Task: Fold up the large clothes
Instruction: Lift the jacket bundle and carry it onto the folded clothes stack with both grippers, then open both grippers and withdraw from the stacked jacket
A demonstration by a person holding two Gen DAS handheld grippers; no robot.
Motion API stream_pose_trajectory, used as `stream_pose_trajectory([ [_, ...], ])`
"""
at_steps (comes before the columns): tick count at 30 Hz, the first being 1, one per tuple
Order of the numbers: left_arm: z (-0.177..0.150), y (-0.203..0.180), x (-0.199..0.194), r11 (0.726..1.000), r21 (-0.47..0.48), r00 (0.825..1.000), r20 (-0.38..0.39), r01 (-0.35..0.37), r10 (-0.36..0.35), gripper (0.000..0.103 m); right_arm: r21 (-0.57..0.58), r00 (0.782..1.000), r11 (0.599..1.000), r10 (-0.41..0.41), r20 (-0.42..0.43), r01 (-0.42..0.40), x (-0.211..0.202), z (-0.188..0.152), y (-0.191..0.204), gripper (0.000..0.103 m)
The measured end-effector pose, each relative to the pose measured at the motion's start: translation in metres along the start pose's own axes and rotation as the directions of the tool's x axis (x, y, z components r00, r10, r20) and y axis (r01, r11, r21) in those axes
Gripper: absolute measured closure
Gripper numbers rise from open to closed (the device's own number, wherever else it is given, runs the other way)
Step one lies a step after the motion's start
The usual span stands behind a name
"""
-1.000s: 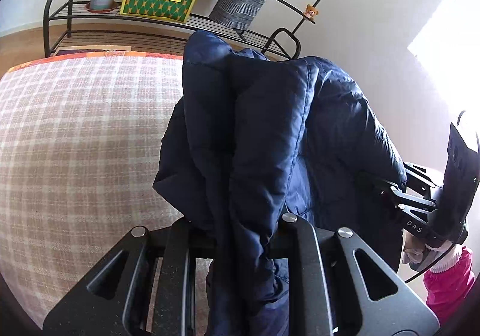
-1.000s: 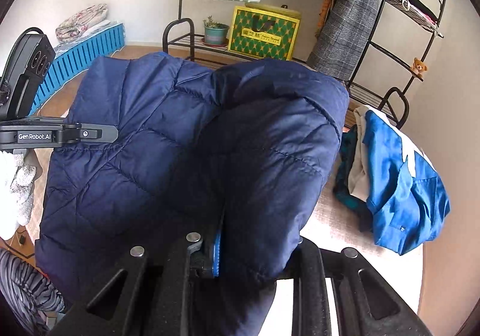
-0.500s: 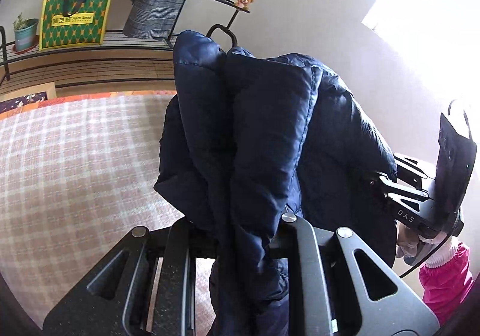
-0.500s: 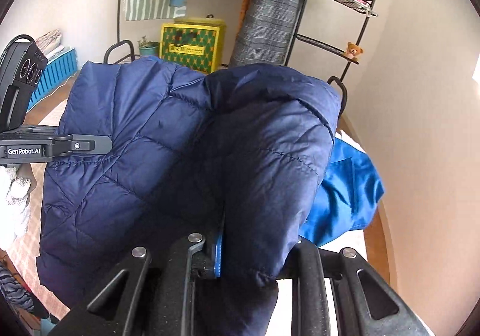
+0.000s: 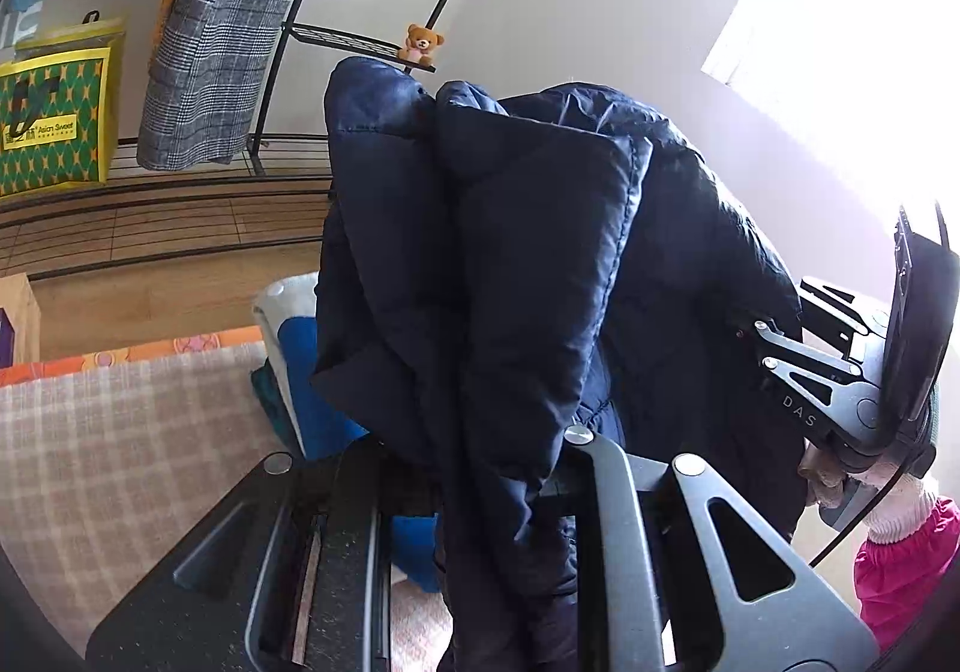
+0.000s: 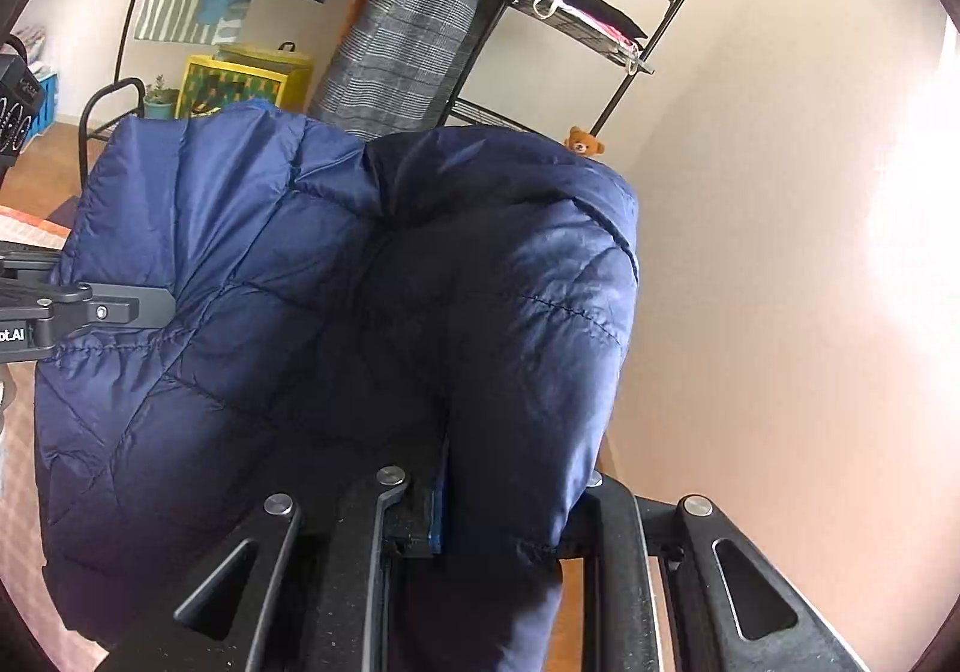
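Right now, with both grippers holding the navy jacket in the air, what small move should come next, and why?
Probably carry it over the checked cloth and lower it flat. The left gripper and right gripper both pinch the navy puffer jacket, which hangs bunched in the air, so no fold can be made yet.

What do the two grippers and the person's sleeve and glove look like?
Both grippers are matte black metal with triangular cut-outs and silver screw heads. The right gripper reads "DAS", with a thin black cable; the left gripper has white lettering. The person wears a magenta sleeve and pale knit glove.
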State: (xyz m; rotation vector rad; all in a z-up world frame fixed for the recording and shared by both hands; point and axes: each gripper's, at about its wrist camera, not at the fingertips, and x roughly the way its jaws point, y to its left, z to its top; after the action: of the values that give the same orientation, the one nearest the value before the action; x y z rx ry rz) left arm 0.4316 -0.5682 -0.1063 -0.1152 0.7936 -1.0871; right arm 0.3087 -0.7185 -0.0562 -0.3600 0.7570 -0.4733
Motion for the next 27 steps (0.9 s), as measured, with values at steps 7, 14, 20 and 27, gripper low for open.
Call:
stream_pose_trajectory([
  [7, -0.001, 0.038, 0.074, 0.994, -0.072, 0.996, -0.046, -0.084, 0.081, 0.086, 0.067, 0.999, 0.998, 0.006, -0.031, -0.004, 0.089, 0.006, -0.003, 0.077],
  [14, -0.027, 0.085, 0.098, 0.98, -0.16, 0.991, -0.08, -0.117, 0.105, 0.059, 0.138, 0.982, 0.982, -0.109, -0.157, 0.131, 0.154, -0.031, -0.007, 0.041],
  [20, -0.019, 0.085, 0.082, 0.969, -0.206, 0.991, -0.05, -0.133, 0.125, 0.055, 0.336, 0.991, 0.937, -0.061, -0.122, 0.099, 0.133, -0.052, -0.042, 0.038],
  [27, -0.01, 0.1, 0.041, 0.948, -0.252, 0.981, -0.021, -0.193, 0.194, 0.046, 0.305, 0.993, 0.949, -0.05, -0.109, 0.081, 0.104, -0.053, -0.033, 0.036],
])
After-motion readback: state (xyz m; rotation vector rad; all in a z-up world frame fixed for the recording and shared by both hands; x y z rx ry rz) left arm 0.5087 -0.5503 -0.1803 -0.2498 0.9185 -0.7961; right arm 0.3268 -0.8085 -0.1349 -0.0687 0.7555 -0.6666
